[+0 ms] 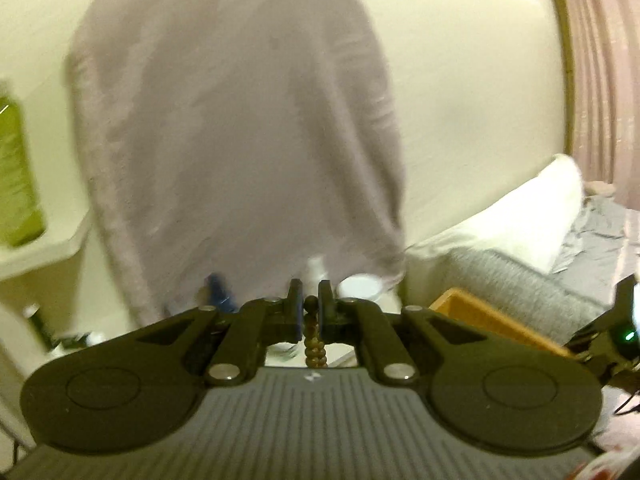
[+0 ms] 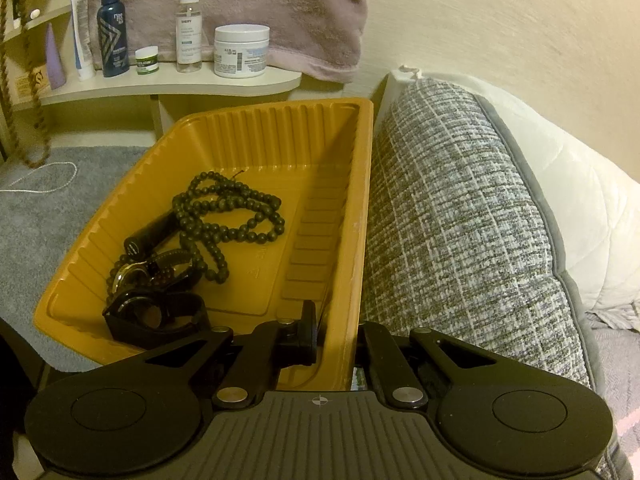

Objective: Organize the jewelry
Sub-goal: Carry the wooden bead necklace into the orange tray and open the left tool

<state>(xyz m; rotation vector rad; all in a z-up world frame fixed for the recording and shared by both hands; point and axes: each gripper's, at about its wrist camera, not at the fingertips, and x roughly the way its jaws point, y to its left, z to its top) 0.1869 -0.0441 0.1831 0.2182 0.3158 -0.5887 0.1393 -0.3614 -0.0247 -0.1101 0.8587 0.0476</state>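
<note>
1. We see the left gripper (image 1: pixel 311 312) with its jaws clamped on a brown beaded wooden necklace (image 1: pixel 315 346); the strand hangs down between the pads, one bead poking up above them (view is blurry).
2. In the right wrist view the same brown strand (image 2: pixel 16 92) dangles at the far left, over the grey towel mat (image 2: pixel 36 216), so we judge it is lifted clear to be carried to the tray.
3. The right gripper (image 2: pixel 334 332) has its jaws pinched on the near right wall of the mustard-yellow ribbed plastic tray (image 2: pixel 352 184), one finger inside, one outside; we read that as steadying the tray.
4. Already in the tray: a dark green bead necklace (image 2: pixel 228 216), a black tube (image 2: pixel 150 236) and dark strapped wristwatches (image 2: pixel 156 300).
5. A thin silver chain (image 2: pixel 52 178) lies on the mat, left of the tray (not yet sorted).
6. The tray sits touching a grey woven pillow (image 2: pixel 460 216).
</note>
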